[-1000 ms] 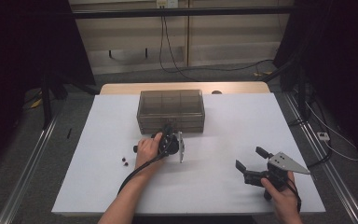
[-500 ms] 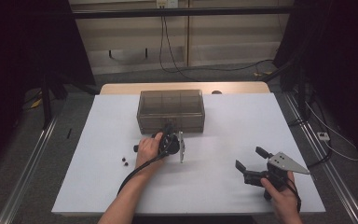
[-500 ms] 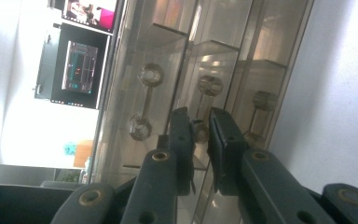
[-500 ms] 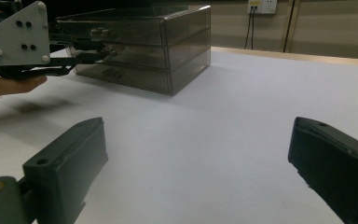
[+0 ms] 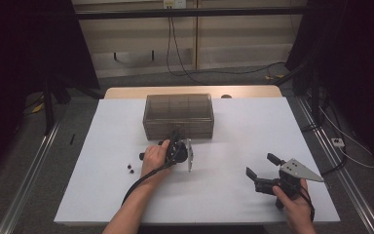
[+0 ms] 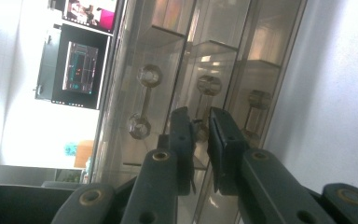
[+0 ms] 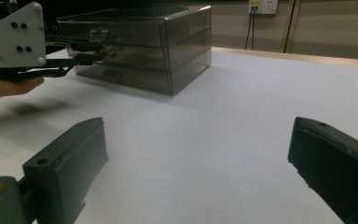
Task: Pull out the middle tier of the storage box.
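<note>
**Left gripper pinching a drawer handle on the clear drawer box**

A smoky clear drawer box (image 5: 178, 116) is sitting on the white table (image 5: 233, 195), toward its far edge, and everything else is placed here relative to it. The left gripper (image 5: 176, 139) is pressing up against the box's near front face, turned on its side in the person's left hand (image 5: 154, 157). In the left gripper view its jaws are standing nearly closed, and the handle (image 6: 202, 128) of the middle drawer, a thin bar between two round knobs, is sitting in the narrow gap between the pads, apparently clamped. Two similar handles are showing on the neighbouring drawer fronts to either side of it in that view.

The right gripper (image 5: 265, 169) is resting well away from the box, off to its right and nearer the person, held low over the table by the right hand (image 5: 292, 204). Its jaws are spread wide with nothing between them.

Some small dark bits (image 5: 130, 168) are lying on the table near the box's front left corner, just beside the left hand.
</note>
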Motion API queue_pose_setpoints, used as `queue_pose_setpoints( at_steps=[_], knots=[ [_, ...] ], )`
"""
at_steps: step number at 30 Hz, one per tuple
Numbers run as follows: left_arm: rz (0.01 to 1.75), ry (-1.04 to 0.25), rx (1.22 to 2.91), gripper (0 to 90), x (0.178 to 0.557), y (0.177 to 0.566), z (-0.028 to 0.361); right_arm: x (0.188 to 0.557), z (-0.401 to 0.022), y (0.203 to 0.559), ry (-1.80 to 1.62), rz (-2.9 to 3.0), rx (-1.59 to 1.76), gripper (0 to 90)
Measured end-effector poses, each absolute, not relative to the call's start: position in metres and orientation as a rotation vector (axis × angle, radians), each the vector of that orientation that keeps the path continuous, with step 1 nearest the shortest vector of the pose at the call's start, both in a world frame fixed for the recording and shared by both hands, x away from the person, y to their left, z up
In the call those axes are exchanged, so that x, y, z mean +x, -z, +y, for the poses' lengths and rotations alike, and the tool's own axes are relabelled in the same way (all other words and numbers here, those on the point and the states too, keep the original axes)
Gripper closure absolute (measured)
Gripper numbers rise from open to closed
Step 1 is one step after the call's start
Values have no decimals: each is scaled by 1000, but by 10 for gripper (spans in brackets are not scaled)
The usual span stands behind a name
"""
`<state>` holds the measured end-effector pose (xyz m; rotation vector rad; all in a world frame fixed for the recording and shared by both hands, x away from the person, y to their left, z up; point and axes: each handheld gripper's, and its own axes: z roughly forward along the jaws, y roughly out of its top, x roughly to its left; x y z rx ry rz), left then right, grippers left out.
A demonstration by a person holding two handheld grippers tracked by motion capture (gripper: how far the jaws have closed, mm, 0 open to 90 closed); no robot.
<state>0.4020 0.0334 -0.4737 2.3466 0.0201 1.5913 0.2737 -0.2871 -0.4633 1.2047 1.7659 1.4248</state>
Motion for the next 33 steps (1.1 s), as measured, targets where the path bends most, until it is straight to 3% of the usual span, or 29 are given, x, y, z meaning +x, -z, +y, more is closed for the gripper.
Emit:
queue_pose_setpoints(
  at_steps=[9,10,15,20,33],
  knots=[
    [43,-1581,2338,813,395,474,36,273,-286,463,-1428,1765,1203,41],
    [43,-1565,2331,900,394,472,37,274,-286,463,-1427,1765,1203,41],
    [43,-1547,2365,900,394,473,39,274,-285,463,-1426,1771,1199,41],
    [25,-1595,2328,801,396,471,40,273,-285,463,-1423,1770,1197,42],
    [-1,-1629,2335,810,407,481,36,275,-287,464,-1421,1770,1198,41]
  ],
)
